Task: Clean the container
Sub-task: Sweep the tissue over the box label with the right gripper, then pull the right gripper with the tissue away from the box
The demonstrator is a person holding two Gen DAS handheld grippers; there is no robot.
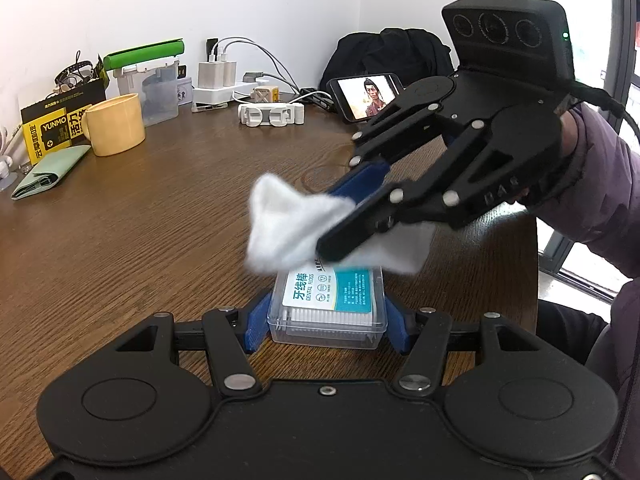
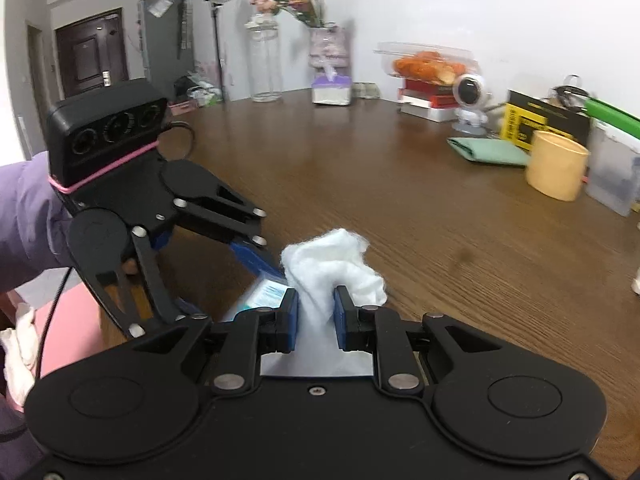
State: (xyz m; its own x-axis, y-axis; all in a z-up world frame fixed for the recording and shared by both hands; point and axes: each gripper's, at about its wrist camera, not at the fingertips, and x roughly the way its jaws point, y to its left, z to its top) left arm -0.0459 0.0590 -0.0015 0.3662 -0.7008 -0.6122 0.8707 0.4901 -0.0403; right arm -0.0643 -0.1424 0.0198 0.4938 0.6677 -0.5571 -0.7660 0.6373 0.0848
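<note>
the table (image 1: pixel 140 240) is dark brown wood with a rounded edge, set against a white wall (image 1: pixel 120 0); a dark door (image 2: pixel 92 52) shows at the far end of the room. along the wall stand a clear tub (image 1: pixel 160 92) with a green lid, what is in it too dim to tell, a tall empty glass jar (image 2: pixel 266 60), a vase (image 2: pixel 328 48) of pink flowers, a clear clamshell box (image 2: pixel 428 62) holding something orange on a stack of books, a tissue box (image 2: pixel 332 88) with a sheet poking up, and a yellow mug (image 1: pixel 116 124) whose inside i can't see.

nearer me, the left gripper (image 1: pixel 326 322) is clamped on the container (image 1: pixel 328 308), its blue pads pressed on the two short sides, so the box sits low on the table just ahead of that tool. the container is a small clear flat box with a white and teal label reading dental floss, packed with rows of white floss picks.

the right gripper (image 2: pixel 316 314), reaching in from the purple sleeve (image 1: pixel 600 192), is pinched tight on a wad of white cloth (image 1: pixel 288 228), which bunches out past the fingertips and rests on the far end of the container's lid.
</note>
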